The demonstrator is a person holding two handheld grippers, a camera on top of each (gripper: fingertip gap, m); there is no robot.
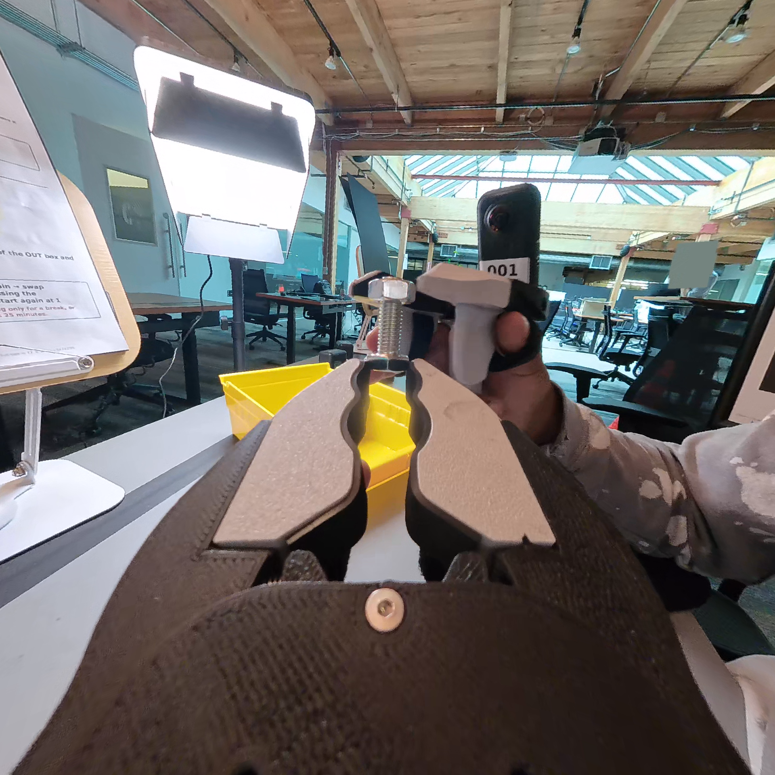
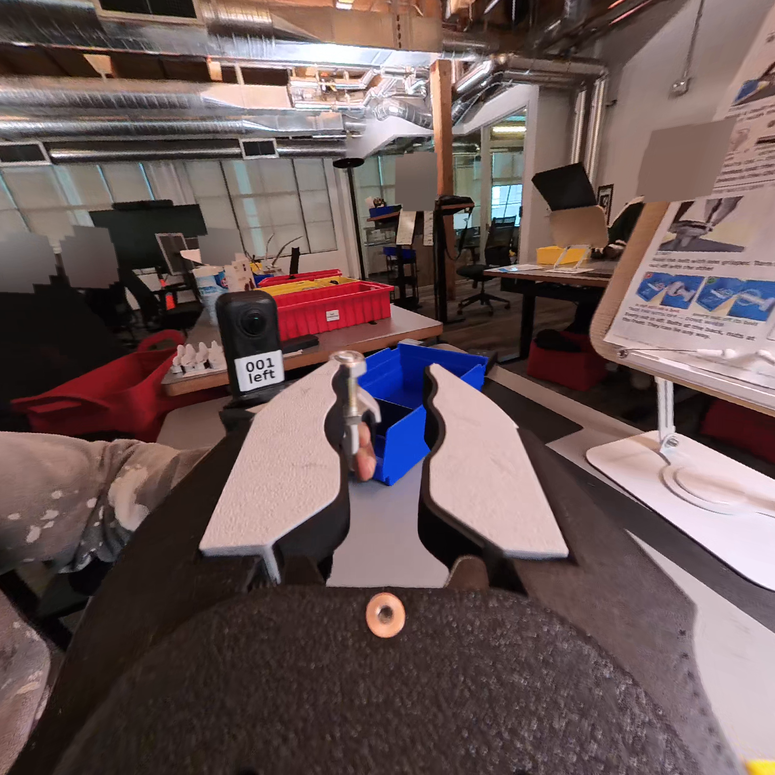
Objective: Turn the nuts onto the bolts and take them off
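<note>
A silver bolt (image 1: 390,329) stands upright in the air, with a hex end on top (image 1: 391,290). My left gripper (image 1: 385,369) is shut on its lower end, where a second hex piece sits between the tips. My right gripper (image 2: 383,371) is open. Its grey finger (image 1: 461,289) and its dark far finger stand on either side of the bolt's top without closing on it. In the right wrist view the bolt (image 2: 351,394) is close to the inner edge of the left finger (image 2: 293,440). Which hex piece is the nut I cannot tell.
A yellow bin (image 1: 260,390) stands on the pale table (image 1: 126,465) behind my left gripper. A blue bin (image 2: 444,369) stands behind my right gripper. Instruction sheets on white stands are at the left (image 1: 54,251) and the right (image 2: 692,293). A bright light panel (image 1: 226,167) stands behind.
</note>
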